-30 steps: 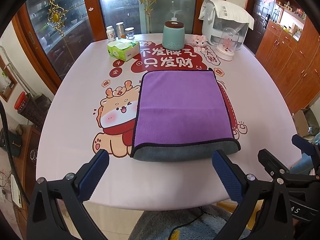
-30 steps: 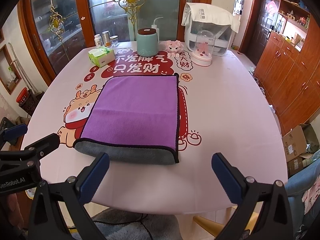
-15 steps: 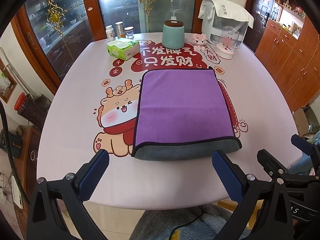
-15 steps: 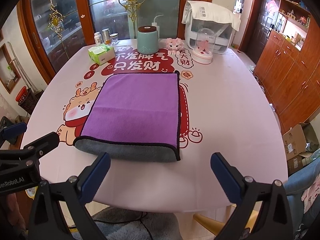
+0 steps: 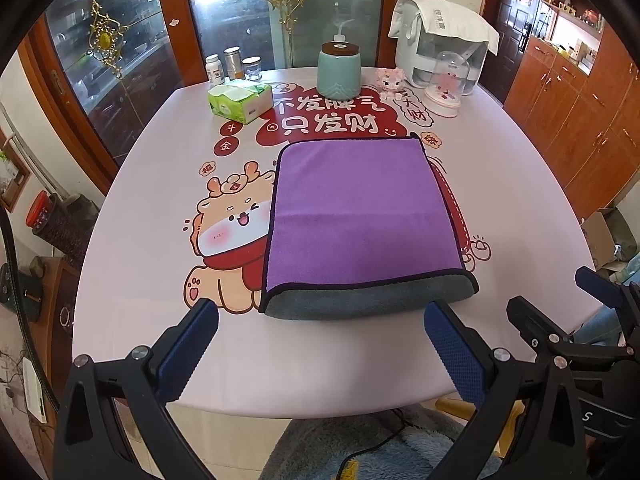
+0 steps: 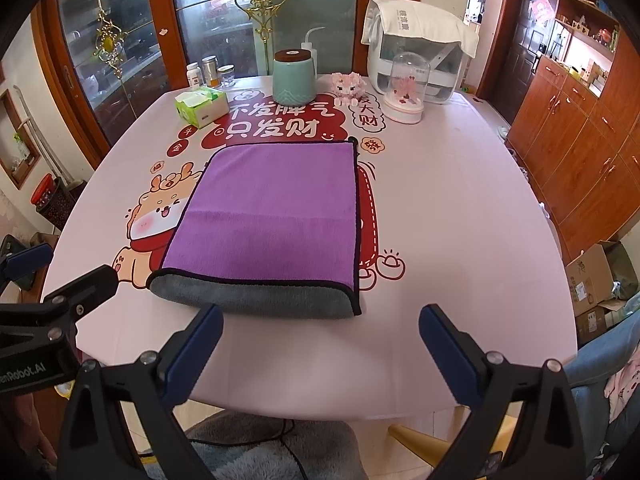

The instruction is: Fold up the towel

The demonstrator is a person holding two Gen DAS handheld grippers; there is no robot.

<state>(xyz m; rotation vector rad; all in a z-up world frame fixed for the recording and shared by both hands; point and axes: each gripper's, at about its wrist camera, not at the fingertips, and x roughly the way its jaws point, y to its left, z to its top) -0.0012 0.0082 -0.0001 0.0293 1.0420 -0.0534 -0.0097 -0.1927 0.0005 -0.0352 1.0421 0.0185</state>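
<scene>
A purple towel [image 5: 360, 212] with a grey underside lies folded flat on the pink printed table [image 5: 132, 248]; its grey fold faces me at the near edge. It also shows in the right wrist view [image 6: 276, 216]. My left gripper [image 5: 320, 344] is open and empty, held above the table's near edge just short of the towel. My right gripper [image 6: 320, 344] is open and empty too, at the near edge in front of the towel's right half. The right gripper also shows at the right of the left wrist view [image 5: 568, 320], and the left gripper at the left of the right wrist view [image 6: 56, 304].
At the table's far side stand a tissue pack [image 5: 240, 102], small jars [image 5: 232, 68], a teal canister [image 5: 340, 68], a pink toy [image 5: 390, 82], a glass dome ornament [image 5: 450, 88] and a covered white appliance [image 5: 440, 44]. Wooden cabinets [image 5: 580, 112] line the right wall.
Both grippers have edged slightly forward toward the towel; the towel has not moved and both stay open.
</scene>
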